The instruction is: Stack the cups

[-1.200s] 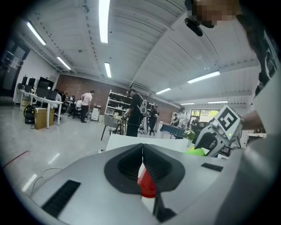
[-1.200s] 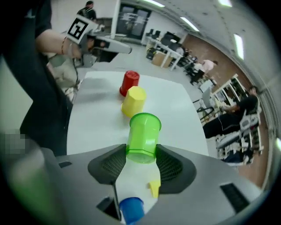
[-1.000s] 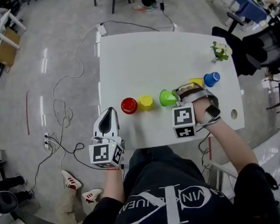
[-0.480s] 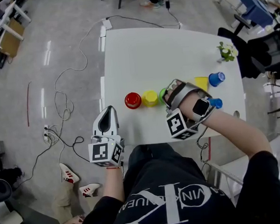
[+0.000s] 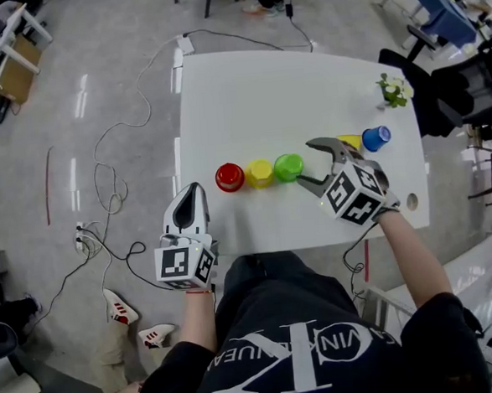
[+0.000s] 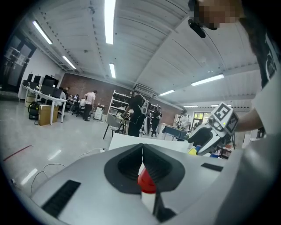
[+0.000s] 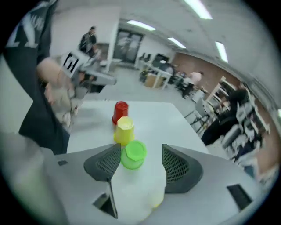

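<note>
Three cups stand upside down in a row on the white table [image 5: 264, 89]: red cup [image 5: 229, 177], yellow cup [image 5: 259, 173], green cup [image 5: 288, 167]. My right gripper [image 5: 307, 163] is open just right of the green cup; its jaws have just been opening, and the cup stands free off their tips. In the right gripper view the green cup [image 7: 133, 154] sits just beyond my right gripper [image 7: 142, 163], with the yellow cup [image 7: 124, 130] and red cup [image 7: 120, 112] behind it. My left gripper [image 5: 194, 192] hangs shut off the table's near edge. In the left gripper view the left gripper [image 6: 142, 154] points at the red cup [image 6: 147, 179].
A blue cup [image 5: 375, 138] lies on its side at the right, beside a yellow object [image 5: 348, 141]. A small green plant [image 5: 392, 89] stands near the far right edge. A round hole [image 5: 411, 198] marks the table's right corner. Cables trail on the floor at left.
The right gripper rolled, set the green cup upside down beside the yellow cup, opened, and drew back to the right and up. The left gripper stayed put.
</note>
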